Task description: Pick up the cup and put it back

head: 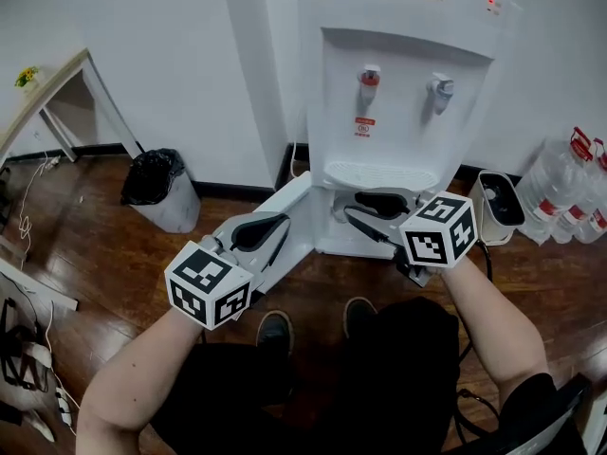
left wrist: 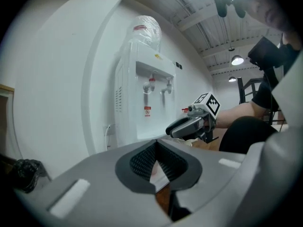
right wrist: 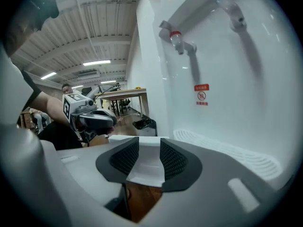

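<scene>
My right gripper [head: 360,201] [right wrist: 147,148] sits low before the white water dispenser [head: 398,112], just under its drip tray [right wrist: 222,148]. It is shut on a white thing that fills the gap between the pads, apparently the cup [right wrist: 147,167]. In the head view the cup is hidden by the jaws. My left gripper [head: 283,220] [left wrist: 157,148] hovers over the dispenser's swung-open lower door [head: 294,202], its pads almost together with nothing held. In the left gripper view the right gripper [left wrist: 176,129] shows ahead, and in the right gripper view the left gripper [right wrist: 106,119] shows to the left.
A black-bagged bin [head: 161,188] stands left of the dispenser by the wall. A small white container [head: 498,207] and several water jugs [head: 569,192] stand to its right. A table leg [head: 114,107] and cables [head: 28,216] are at far left. My shoes [head: 275,330] rest on the wooden floor.
</scene>
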A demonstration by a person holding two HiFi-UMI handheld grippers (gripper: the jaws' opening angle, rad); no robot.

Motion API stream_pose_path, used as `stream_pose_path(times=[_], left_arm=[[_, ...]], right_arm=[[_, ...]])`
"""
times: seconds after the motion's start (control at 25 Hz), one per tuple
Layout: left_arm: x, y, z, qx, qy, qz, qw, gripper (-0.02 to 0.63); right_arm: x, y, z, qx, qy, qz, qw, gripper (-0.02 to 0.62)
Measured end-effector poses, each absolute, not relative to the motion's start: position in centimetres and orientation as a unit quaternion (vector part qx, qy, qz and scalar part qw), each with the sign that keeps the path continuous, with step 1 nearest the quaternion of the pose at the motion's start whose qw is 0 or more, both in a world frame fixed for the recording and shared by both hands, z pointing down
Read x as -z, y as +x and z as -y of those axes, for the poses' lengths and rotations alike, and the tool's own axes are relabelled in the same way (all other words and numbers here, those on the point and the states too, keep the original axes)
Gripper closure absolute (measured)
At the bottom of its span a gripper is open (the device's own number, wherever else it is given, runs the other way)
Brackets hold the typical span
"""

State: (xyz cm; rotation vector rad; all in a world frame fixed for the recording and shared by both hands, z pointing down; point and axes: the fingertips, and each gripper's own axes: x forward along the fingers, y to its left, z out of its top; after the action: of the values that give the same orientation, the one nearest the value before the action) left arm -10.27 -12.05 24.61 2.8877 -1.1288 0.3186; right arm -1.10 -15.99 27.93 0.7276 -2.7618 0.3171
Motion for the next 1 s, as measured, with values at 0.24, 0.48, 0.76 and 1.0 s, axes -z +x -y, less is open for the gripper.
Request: stream_pose_path(times=[0.24,0.48,0.76,1.0], left_arm=[[-20.1,-9.8,11.5,-0.082,0.924,0.373,0.024,0.581],[-18.8,-10.2,11.0,-0.052,0.92,0.387,0.041,0.571],[-19.5,-9.7,10.6,-0.075,0.924,0.373,0.022,0.543],[-19.2,-10.0,10.4,-0.074,0.924,0.374,0.006,0.543]], right_arm=[[-22.2,-2.2,14.7,-0.081,0.241,0.96,0.12,0.465],[-18.4,-3.7,13.4,-0.079,0.235,0.964,0.101,0.484],[-18.0,-4.0,13.0,-0.095,0.263,0.957,0.078,0.562],[-19.2,-3.4,13.5,-0.115,0.273,0.953,0.063,0.593]])
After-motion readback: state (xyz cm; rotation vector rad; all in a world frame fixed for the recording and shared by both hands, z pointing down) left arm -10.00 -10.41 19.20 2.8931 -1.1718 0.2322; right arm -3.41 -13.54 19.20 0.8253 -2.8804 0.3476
